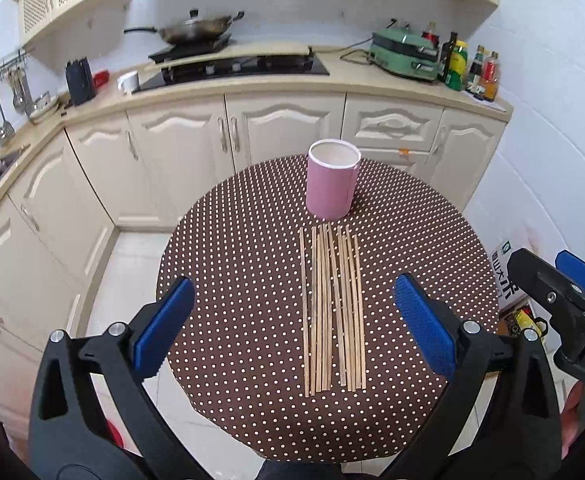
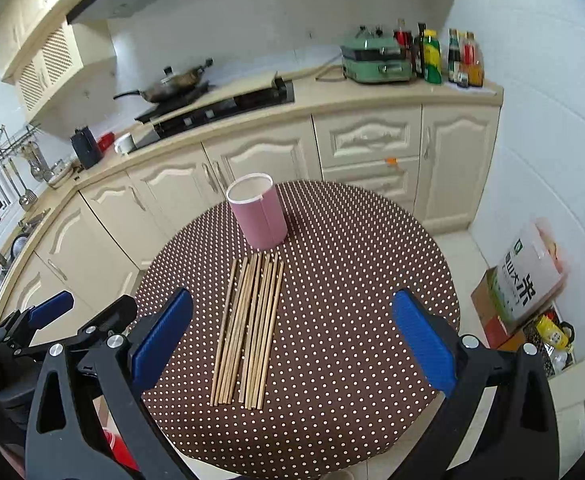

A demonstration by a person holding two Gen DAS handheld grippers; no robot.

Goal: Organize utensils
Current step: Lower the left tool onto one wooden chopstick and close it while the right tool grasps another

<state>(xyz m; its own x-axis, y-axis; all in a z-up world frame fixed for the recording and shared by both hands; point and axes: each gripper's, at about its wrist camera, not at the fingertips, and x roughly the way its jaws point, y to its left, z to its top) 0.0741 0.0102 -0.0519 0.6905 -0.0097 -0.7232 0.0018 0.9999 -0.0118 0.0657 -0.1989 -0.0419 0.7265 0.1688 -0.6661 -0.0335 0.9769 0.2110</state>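
Observation:
Several wooden chopsticks [image 1: 332, 308] lie side by side on a round table with a brown polka-dot cloth [image 1: 232, 240]; they also show in the right wrist view [image 2: 248, 328]. A pink cylindrical holder [image 1: 332, 184] stands upright and empty just beyond their far ends, also in the right wrist view [image 2: 258, 212]. My left gripper [image 1: 292, 312] is open and empty, hovering above the near half of the chopsticks. My right gripper [image 2: 292, 320] is open and empty, above the table just right of the chopsticks. Each gripper shows at the edge of the other's view.
Cream kitchen cabinets [image 1: 284, 128] and a counter with a stove [image 1: 244, 66], wok [image 1: 196, 32], green appliance [image 1: 408, 56] and bottles [image 1: 472, 66] run behind the table. A rice bag on boxes [image 2: 528, 276] stands on the floor to the right.

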